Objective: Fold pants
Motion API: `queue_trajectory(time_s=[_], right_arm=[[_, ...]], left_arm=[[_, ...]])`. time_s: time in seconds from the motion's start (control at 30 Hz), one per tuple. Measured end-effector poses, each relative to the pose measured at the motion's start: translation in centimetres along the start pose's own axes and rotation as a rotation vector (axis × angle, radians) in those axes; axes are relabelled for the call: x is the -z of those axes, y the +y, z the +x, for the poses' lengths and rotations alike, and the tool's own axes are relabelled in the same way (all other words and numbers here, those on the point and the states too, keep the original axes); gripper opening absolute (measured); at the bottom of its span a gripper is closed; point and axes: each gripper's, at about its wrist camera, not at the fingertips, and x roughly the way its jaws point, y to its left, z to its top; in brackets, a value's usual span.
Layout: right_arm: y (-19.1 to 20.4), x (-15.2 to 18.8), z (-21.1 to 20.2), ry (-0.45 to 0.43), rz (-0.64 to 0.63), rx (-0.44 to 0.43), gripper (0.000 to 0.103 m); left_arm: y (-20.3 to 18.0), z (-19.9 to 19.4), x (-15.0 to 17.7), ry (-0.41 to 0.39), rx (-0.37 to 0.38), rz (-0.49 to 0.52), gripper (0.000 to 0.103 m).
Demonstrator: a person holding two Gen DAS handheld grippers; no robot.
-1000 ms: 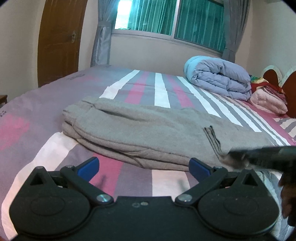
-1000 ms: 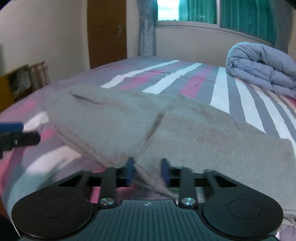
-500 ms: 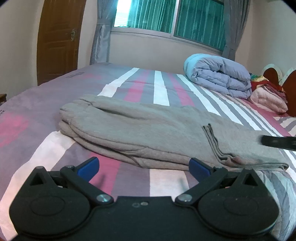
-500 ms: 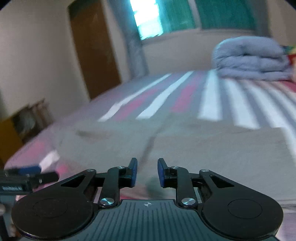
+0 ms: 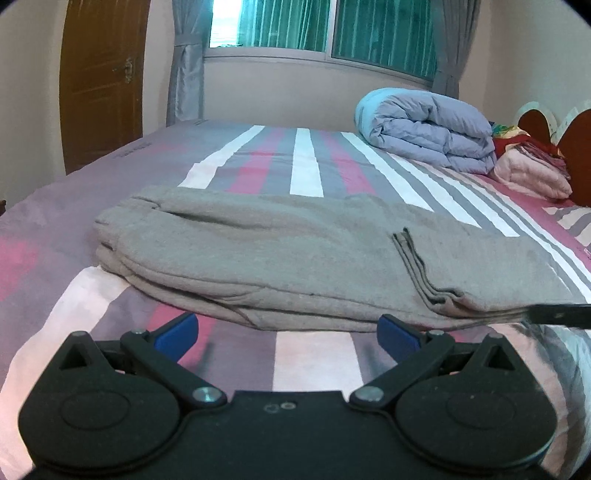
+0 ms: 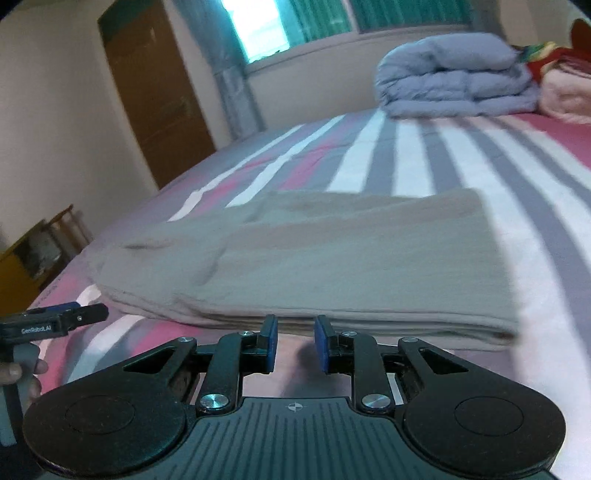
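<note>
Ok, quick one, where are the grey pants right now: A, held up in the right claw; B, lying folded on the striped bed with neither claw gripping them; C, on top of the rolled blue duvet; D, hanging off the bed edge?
B: the grey pants lie folded flat on the striped bed, both claws empty.

Both views sit low over the bed [image 5: 303, 166], each looking forward and slightly down along its own gripper toward the window [image 5: 332, 29] wall. The left view is level; the right view is tilted. Both share the folded pants [image 5: 295, 258] close ahead, the duvet [image 6: 454, 77] and the door [image 6: 155, 92].
</note>
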Motion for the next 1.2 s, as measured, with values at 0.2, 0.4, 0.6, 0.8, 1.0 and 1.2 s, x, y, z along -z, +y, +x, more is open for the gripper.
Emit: queue_trajectory(time_s=[0.2,0.4,0.6,0.8,1.0,1.2], right_arm=[[1.0,-0.8,4.3,0.021,0.030,0.005,0.023],[3.1,-0.1,0.3,-0.013,-0.050,-0.107,0.023],[5.3,-0.8,5.1,0.040,-0.070,-0.092,0.023],[5.3,-1.4,8.5,0.024,-0.003,-0.075,0.023],[3.4,-2.4,4.3,-0.029,0.023,-0.092,0.023],[-5.6,-1.1,-0.4,-0.012,0.114,0.249,0.023]], left_arm=[[1.4,-0.1,-0.2,-0.003,-0.004,-0.073,0.097],[1.0,0.3,-0.2,0.016,-0.003,-0.047,0.097],[1.0,-0.1,-0.1,0.010,-0.005,-0.033,0.097],[2.0,-0.1,-0.1,0.010,-0.011,-0.090,0.097],[1.2,0.0,-0.1,0.011,-0.006,-0.047,0.097],[1.0,0.5,-0.1,0.033,-0.007,-0.042,0.097]])
